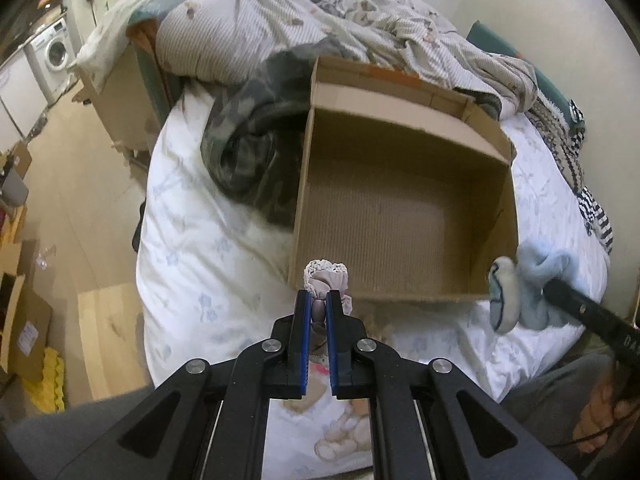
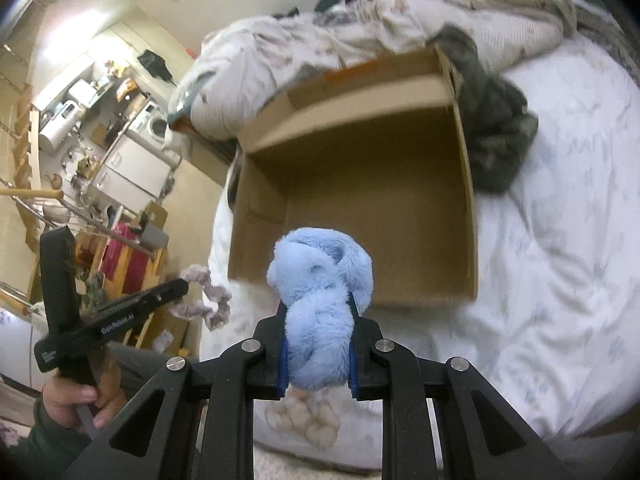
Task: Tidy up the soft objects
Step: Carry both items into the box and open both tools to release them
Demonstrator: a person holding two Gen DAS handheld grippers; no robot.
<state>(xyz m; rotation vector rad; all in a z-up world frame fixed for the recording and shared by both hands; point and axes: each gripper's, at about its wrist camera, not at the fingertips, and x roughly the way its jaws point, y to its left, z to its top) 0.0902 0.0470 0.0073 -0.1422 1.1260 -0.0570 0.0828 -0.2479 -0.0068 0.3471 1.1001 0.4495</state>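
The left hand-held gripper [image 1: 318, 300] is closed on a pale mauve scrunchie [image 1: 326, 280], pinched between its blue-lined fingers [image 1: 303, 320]. Part of the scrunchie bunches up above the fingertips, showing a lacy cream edge. From the right wrist view the same scrunchie [image 2: 208, 300] hangs as a loop off the tip of the left hand-held gripper [image 2: 182, 286], in the air beside the bed.

The right hand-held gripper [image 2: 318, 312] is closed on a fluffy light-blue soft toy [image 2: 320, 292], which bulges out above and between the fingers. In the left wrist view this toy [image 1: 520, 292] appears at the right, near the closest right corner of the box.

An open cardboard box [image 1: 404, 208] sits on the bed [image 1: 208, 264], just ahead of both grippers. Its inside shows only bare corrugated bottom. Both held items are at the near rim of the box, outside it.

The bed has a white cover with faint blue flowers. A camouflage-patterned cloth [image 1: 244, 148] lies bunched against the left side of the box. A rumpled striped duvet [image 1: 304, 28] is heaped behind the box. Striped dark-and-white fabric [image 1: 596, 216] lies at the bed's right edge.

Left of the bed is a light wooden floor [image 1: 80, 200] with cardboard boxes, and a washing machine [image 1: 54, 54] stands farther back. A person's hand [image 2: 80, 400] grips the left tool's handle.
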